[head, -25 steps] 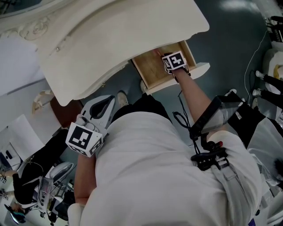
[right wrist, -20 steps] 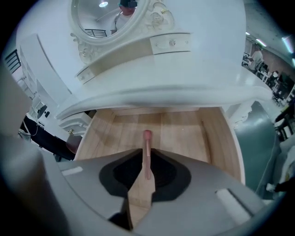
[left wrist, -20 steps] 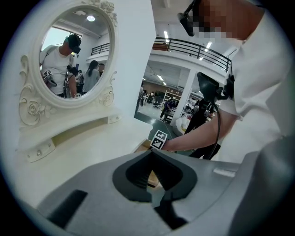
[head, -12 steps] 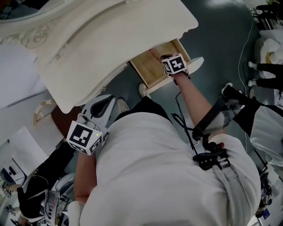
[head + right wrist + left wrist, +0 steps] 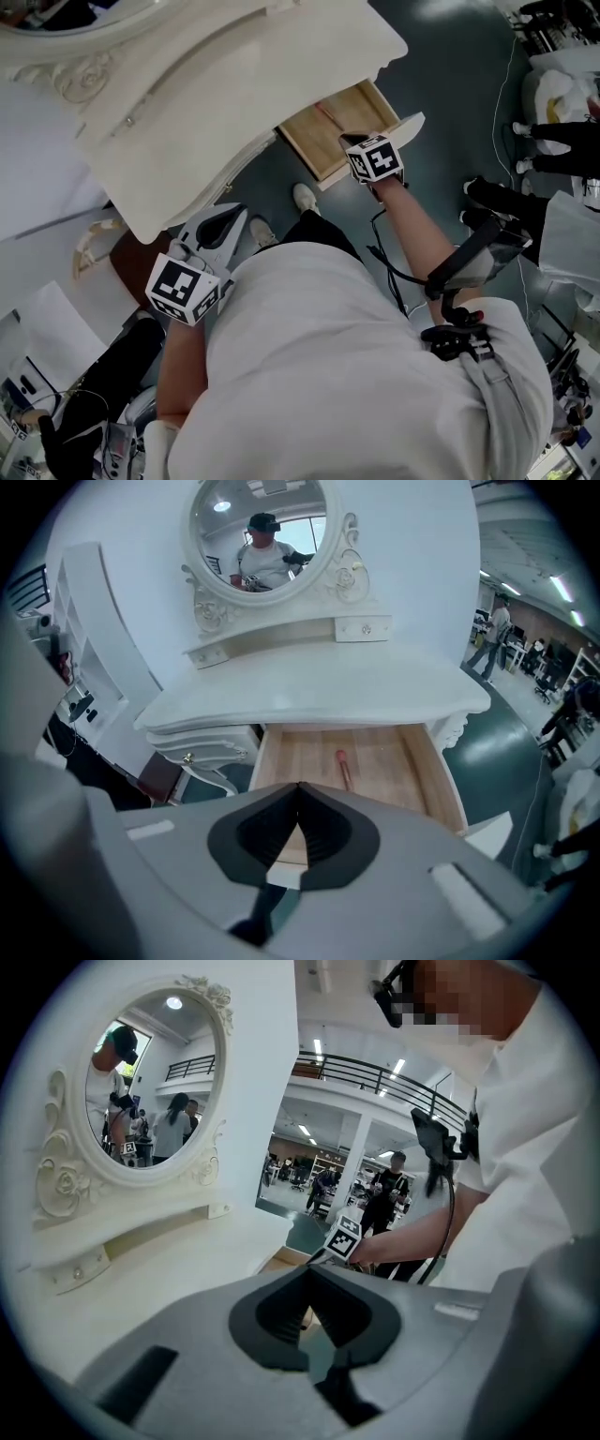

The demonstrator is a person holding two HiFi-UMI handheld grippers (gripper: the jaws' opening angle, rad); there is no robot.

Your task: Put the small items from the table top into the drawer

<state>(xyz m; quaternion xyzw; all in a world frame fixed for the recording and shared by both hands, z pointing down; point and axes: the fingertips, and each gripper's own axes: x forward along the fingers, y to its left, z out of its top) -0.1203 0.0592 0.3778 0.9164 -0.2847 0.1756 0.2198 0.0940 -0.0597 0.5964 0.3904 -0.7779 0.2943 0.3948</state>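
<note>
1. The left gripper hangs low, just off the table top's left front corner and beside the person's body. Its jaws are closed tip to tip with nothing between them.
2. The table top looks bare white from edge to edge in the right gripper view. No small item shows on it, neither below the mirror nor along the front edge.
3. The drawer stands pulled out beneath the table top's front edge. A slim red item, pen-like, lies near the middle of its wooden floor, running front to back.
4. The right gripper hovers over the drawer's front edge, clear of the red item, with its jaws together and empty.
5. Judged from this, the placing step looks done, with the item in the drawer and nothing visible left to collect. The next move would likely be a square push with the right gripper on the drawer front to close it, provided no item is left unseen.
</note>
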